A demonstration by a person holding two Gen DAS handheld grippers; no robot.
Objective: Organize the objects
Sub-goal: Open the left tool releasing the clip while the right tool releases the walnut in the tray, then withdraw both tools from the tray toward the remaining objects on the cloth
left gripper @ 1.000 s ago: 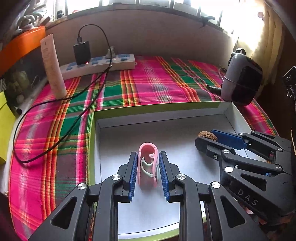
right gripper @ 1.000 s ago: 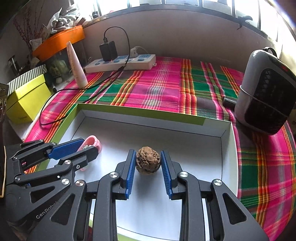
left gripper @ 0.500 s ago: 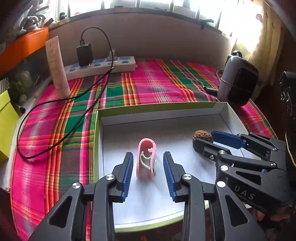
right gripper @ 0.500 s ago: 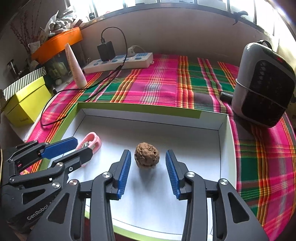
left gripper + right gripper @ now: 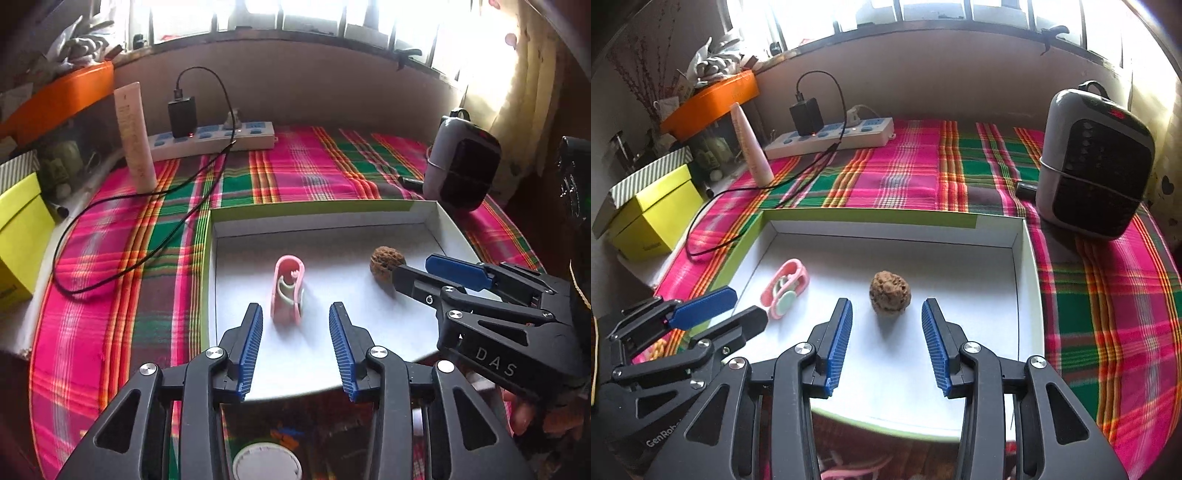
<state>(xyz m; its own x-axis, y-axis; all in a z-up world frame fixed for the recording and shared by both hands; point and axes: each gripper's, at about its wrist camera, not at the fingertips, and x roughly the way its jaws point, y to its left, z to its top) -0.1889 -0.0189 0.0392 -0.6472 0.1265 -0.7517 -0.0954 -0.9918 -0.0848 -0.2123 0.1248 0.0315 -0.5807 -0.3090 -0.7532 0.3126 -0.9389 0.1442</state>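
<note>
A pink clip (image 5: pixel 287 290) stands in the white box lid (image 5: pixel 317 221) with green sides, left of centre; it also shows in the right wrist view (image 5: pixel 785 288). A brown walnut (image 5: pixel 890 297) lies in the lid's middle, seen in the left wrist view (image 5: pixel 386 263) too. My left gripper (image 5: pixel 295 321) is open and empty, just behind the clip. My right gripper (image 5: pixel 886 319) is open and empty, just behind the walnut. Neither gripper touches its object.
The lid lies on a plaid cloth (image 5: pixel 295 173). A power strip (image 5: pixel 210 142) with a black charger and its cable (image 5: pixel 122 258) is at the back. A cream tube (image 5: pixel 135 136) stands back left, a yellow box (image 5: pixel 650 218) left, a small heater (image 5: pixel 1093 162) right.
Both grippers opened, let go of the clip and the walnut, and drew back and up. The clip and walnut stay in the lid.
</note>
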